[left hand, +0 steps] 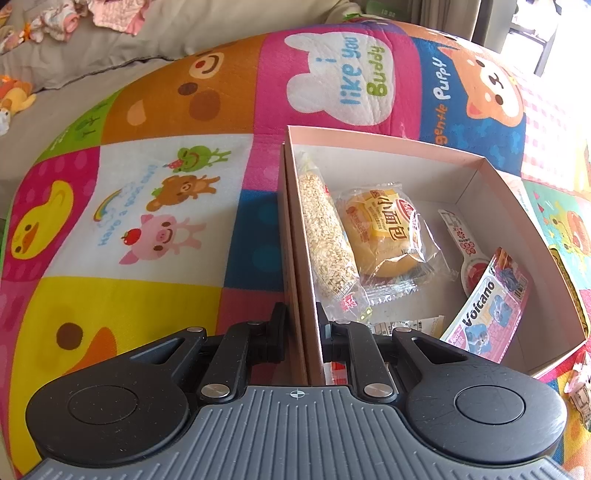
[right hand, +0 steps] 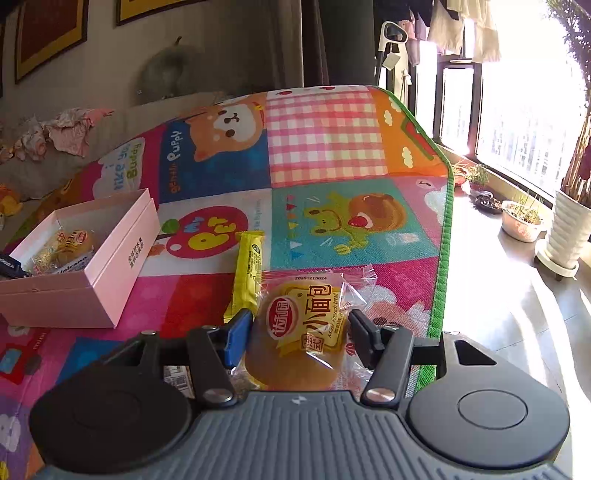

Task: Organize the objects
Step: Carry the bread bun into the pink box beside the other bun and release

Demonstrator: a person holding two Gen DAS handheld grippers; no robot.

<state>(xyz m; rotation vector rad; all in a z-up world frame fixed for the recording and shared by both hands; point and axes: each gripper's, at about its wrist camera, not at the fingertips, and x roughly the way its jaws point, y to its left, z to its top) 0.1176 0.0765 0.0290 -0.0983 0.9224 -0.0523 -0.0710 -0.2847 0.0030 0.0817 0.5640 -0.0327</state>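
Note:
A pink open box (left hand: 388, 134) lies on the colourful play mat (left hand: 155, 206). Inside it are a sesame stick packet (left hand: 325, 236), a wrapped bun (left hand: 384, 236), a "Volcano" packet (left hand: 487, 306) and a red-and-white packet (left hand: 465, 247). My left gripper (left hand: 300, 321) is shut on the box's near-left wall, one finger inside and one outside. In the right wrist view my right gripper (right hand: 301, 332) is shut on another wrapped bun (right hand: 299, 332), its pads pressing both sides. A yellow bar packet (right hand: 247, 273) lies on the mat just beyond it. The pink box (right hand: 122, 266) sits to the left.
The mat's green edge (right hand: 443, 240) runs along the right, with tiled floor (right hand: 498, 295) beyond it. Plant pots (right hand: 565, 229) stand by the window. A grey sofa with clothes (left hand: 110, 14) lies behind the mat. A soft toy (left hand: 14, 98) sits at far left.

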